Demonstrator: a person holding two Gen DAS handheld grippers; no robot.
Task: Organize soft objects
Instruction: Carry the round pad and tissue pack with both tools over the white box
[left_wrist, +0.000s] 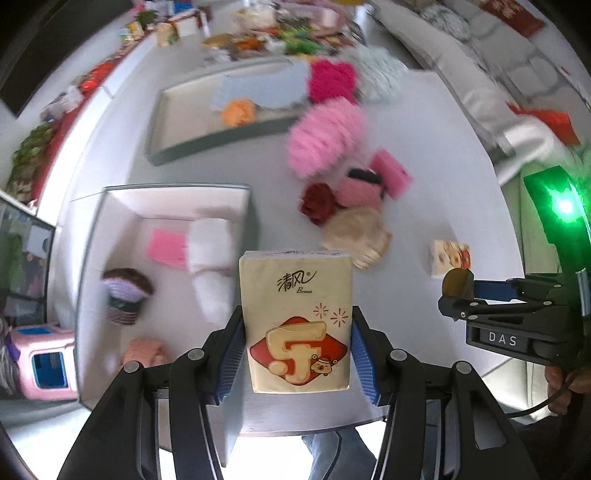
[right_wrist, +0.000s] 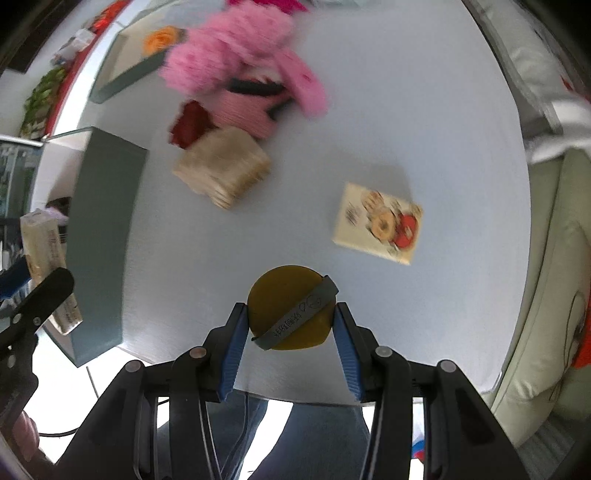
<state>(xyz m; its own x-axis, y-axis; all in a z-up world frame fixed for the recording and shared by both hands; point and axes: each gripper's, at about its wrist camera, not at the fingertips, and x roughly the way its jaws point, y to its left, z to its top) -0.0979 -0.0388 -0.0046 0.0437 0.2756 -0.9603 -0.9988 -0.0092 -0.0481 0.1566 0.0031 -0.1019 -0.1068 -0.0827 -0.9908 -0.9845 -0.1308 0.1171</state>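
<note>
My left hand-held gripper (left_wrist: 297, 345) pointed steeply down over the tabletop (left_wrist: 424, 122), its blue pads pressed on either side of a cream tissue pack (left_wrist: 295, 321) printed with a red-and-cream emblem, which it held upright and clear of the surface. My right hand-held gripper (right_wrist: 291, 326) pointed straight down, closed narrowly on a round mustard-yellow sponge (right_wrist: 288, 314) wrapped in a grey printed band, also off the tabletop. Below the left one I saw a white open box (left_wrist: 177, 201) near the table's near-left edge, holding a pink square (left_wrist: 167, 246), white rolled cloths (left_wrist: 210, 254) and a striped knitted piece (left_wrist: 125, 295); something peach lay in its near corner, too blurred for me to name. Farther back stood a shallow grey tray (left_wrist: 218, 138) with a light blue cloth (left_wrist: 264, 90) and an orange rosette (left_wrist: 238, 110) in it. Loose on the tabletop, well apart from both grippers, lay a pale pink fluffy item (right_wrist: 236, 51), a dark red rosette (right_wrist: 192, 123), a beige folded piece (right_wrist: 225, 166), a magenta fluffy item (left_wrist: 330, 81) and a second tissue pack (right_wrist: 378, 223) lying flat. A pale sofa (right_wrist: 546, 266) ran along the right of the room, a cluttered shelf (left_wrist: 258, 33) of packets crossed the back, and a pink plastic stool (left_wrist: 40, 362) stood on the floor at the left.
</note>
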